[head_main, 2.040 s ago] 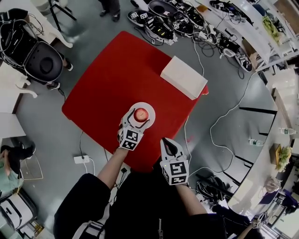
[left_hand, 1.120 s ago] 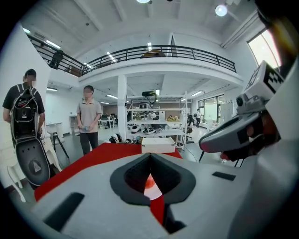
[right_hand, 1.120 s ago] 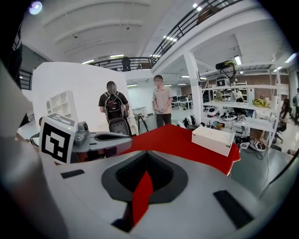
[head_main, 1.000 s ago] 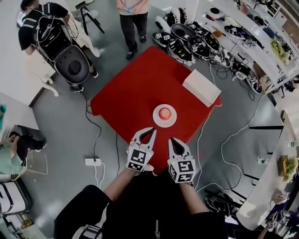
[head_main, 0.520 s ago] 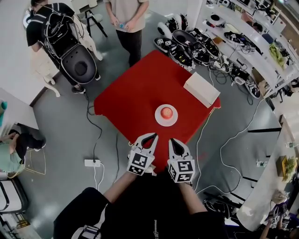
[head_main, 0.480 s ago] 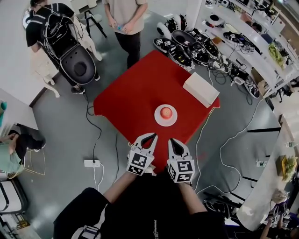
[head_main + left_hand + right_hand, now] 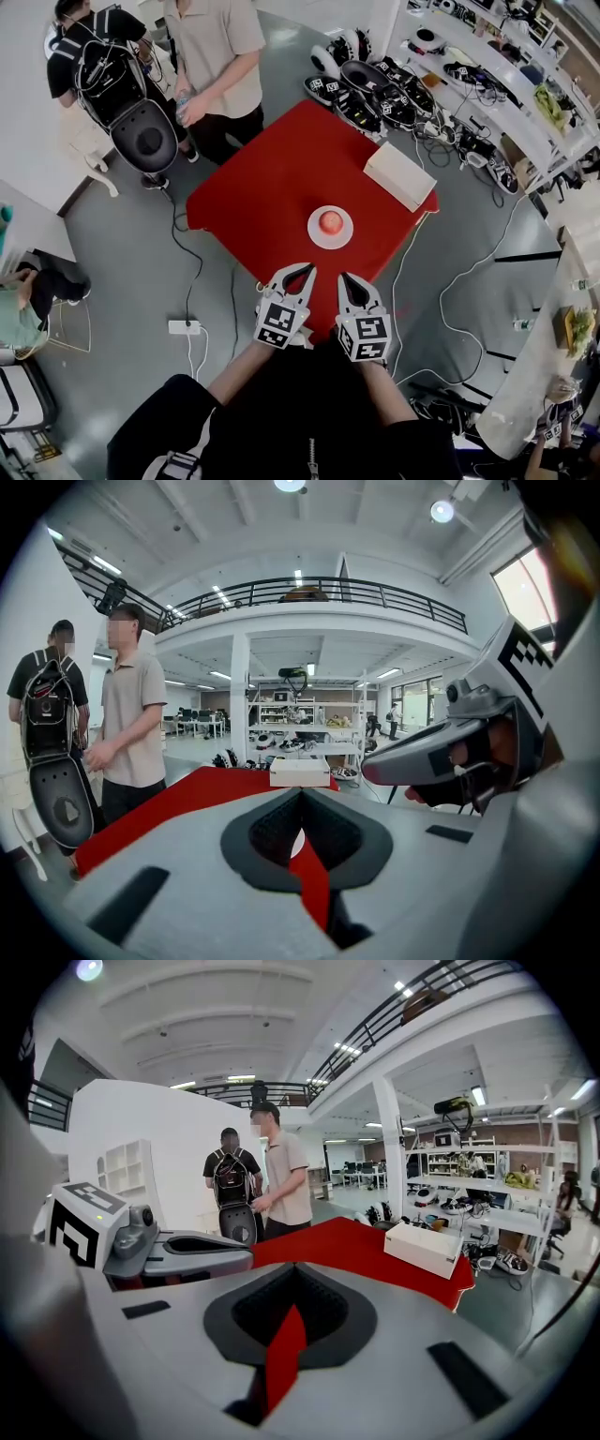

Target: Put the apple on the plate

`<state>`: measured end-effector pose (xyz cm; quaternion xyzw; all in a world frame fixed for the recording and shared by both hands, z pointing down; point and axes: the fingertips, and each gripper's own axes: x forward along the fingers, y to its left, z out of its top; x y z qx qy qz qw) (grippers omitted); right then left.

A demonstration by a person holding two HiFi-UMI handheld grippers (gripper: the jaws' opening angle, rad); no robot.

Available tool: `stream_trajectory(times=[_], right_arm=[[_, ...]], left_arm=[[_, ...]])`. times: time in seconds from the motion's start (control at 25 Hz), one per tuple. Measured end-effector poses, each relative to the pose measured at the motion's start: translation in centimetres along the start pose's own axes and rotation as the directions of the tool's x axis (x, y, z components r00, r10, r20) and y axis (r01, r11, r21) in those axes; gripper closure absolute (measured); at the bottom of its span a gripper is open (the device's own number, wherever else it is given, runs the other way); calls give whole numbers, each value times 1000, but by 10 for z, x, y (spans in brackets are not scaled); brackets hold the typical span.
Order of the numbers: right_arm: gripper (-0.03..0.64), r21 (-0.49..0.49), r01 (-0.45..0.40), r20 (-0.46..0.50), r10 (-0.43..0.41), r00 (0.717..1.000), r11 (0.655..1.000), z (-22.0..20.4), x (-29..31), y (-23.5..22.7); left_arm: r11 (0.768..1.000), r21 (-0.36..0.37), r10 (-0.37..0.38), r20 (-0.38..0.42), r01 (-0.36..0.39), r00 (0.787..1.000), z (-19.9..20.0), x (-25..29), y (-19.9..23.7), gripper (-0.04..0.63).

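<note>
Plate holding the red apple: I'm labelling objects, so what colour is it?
White, a plain round plate; clearest in the head view.

- Ceiling lamps [image 7: 289,485] are lighting the hall brightly, evenly; shadows are falling soft.
- Both gripper views are bending fisheye-style, corners vignetting black.
- Window [image 7: 551,574] is blowing out.

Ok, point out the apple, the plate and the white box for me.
apple [image 7: 330,221], head view, on the top of the fruit.
plate [image 7: 330,244], head view, on the bare rim nearest the person.
white box [image 7: 399,175], head view, on the middle of its top face.
</note>
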<state>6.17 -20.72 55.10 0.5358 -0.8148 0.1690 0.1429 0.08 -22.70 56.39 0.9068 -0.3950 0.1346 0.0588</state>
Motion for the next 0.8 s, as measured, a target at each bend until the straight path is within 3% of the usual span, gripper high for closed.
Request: stream_trajectory(times=[0.8], right_arm=[[607,-13,9,1,-9,1000,1000,2,-8,6]], left_arm=[[1000,-9,-15,-19,15,1000,-6,-5,-3,589]])
